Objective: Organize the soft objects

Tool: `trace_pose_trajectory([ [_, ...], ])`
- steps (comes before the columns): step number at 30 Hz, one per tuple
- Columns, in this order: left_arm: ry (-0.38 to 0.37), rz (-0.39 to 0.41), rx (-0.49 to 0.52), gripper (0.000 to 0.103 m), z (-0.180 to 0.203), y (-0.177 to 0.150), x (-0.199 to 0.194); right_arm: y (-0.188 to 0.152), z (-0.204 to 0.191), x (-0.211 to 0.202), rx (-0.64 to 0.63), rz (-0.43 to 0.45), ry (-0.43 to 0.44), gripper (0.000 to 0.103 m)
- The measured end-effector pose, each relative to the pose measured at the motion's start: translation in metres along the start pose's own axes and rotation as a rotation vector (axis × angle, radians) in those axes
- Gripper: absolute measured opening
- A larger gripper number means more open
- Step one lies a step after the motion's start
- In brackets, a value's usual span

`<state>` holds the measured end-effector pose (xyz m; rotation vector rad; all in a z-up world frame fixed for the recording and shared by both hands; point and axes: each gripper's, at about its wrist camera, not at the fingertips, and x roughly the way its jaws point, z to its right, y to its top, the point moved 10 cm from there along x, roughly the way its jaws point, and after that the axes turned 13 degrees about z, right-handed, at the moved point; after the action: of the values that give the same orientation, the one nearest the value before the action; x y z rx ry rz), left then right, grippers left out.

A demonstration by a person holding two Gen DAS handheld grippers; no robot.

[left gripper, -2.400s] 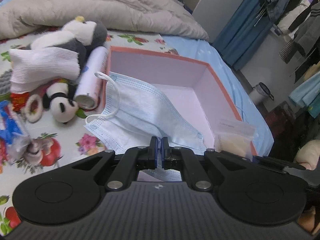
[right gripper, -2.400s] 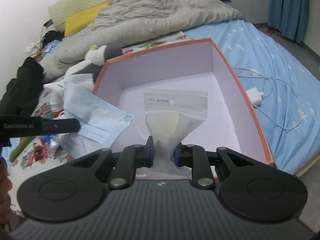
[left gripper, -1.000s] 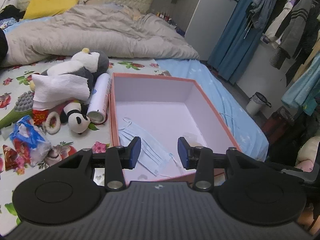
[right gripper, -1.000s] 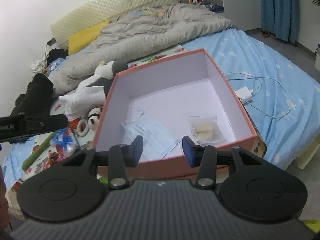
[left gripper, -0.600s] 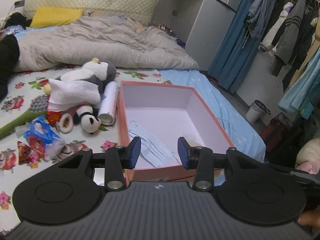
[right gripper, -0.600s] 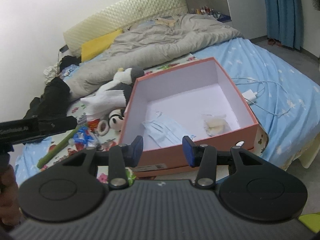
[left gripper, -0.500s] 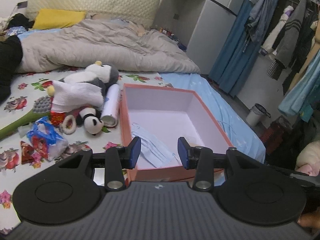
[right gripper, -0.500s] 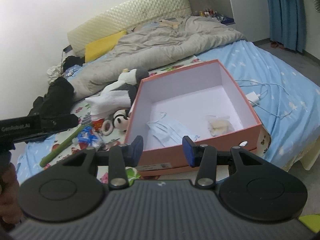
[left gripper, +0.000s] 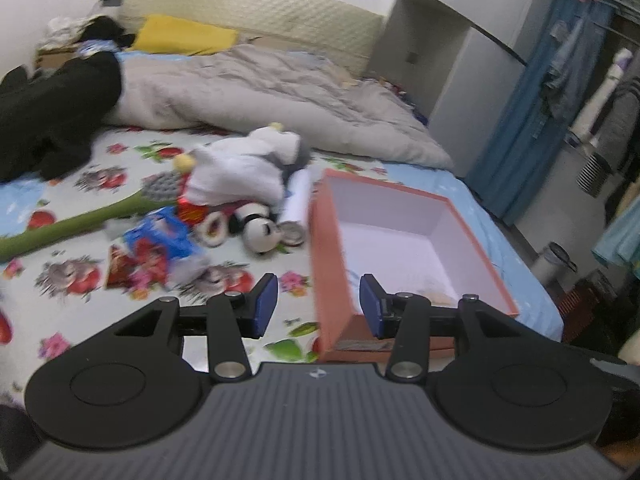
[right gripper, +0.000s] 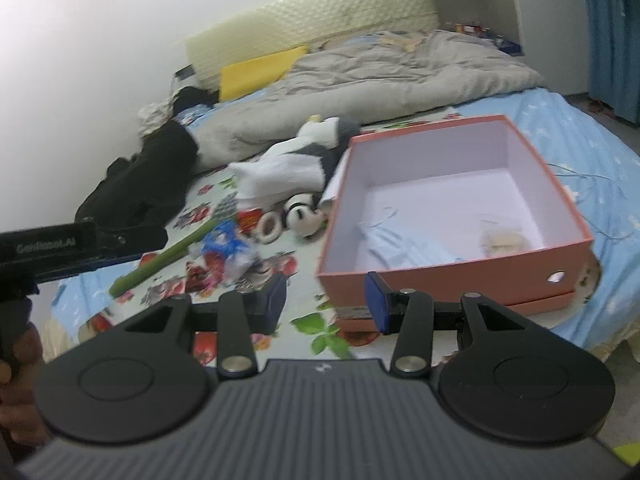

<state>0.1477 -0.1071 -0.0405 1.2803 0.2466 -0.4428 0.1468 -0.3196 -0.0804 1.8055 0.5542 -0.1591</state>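
Lying left of the box (right gripper: 452, 284) on the flowered sheet (left gripper: 80, 280), the soft toys (left gripper: 248, 168) form a blurred heap. Inside the pink box, the right view shows a blue mask (right gripper: 404, 246) and a pale bag (right gripper: 506, 242); the left view hides them. Left gripper (left gripper: 318, 306): jaws opening, empty. Right gripper (right gripper: 326, 298): jaws apart, empty.

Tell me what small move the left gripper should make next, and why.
Probably swing the left gripper, jaws opening and empty, left toward the small black-and-white panda plush: it lies outside the open salmon-pink cardboard box, which already holds the pale blue face mask.
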Motion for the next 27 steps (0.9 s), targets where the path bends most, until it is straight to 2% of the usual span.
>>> trace_pose_trajectory([
  [10, 0.090, 0.050, -0.087, 0.052, -0.068, -0.026, -0.045, -0.035, -0.060, 0.005, -0.089, -0.039, 0.104, 0.047],
  [16, 0.161, 0.061, -0.133, 0.052, -0.114, -0.034, -0.068, -0.056, -0.103, 0.011, -0.108, -0.064, 0.203, 0.047],
  [21, 0.203, 0.050, -0.141, 0.052, -0.145, -0.035, -0.063, -0.080, -0.119, 0.029, -0.108, -0.122, 0.216, 0.047],
  [27, 0.214, 0.021, -0.111, 0.052, -0.166, -0.030, -0.025, -0.084, -0.120, 0.062, -0.118, -0.124, 0.186, 0.047],
])
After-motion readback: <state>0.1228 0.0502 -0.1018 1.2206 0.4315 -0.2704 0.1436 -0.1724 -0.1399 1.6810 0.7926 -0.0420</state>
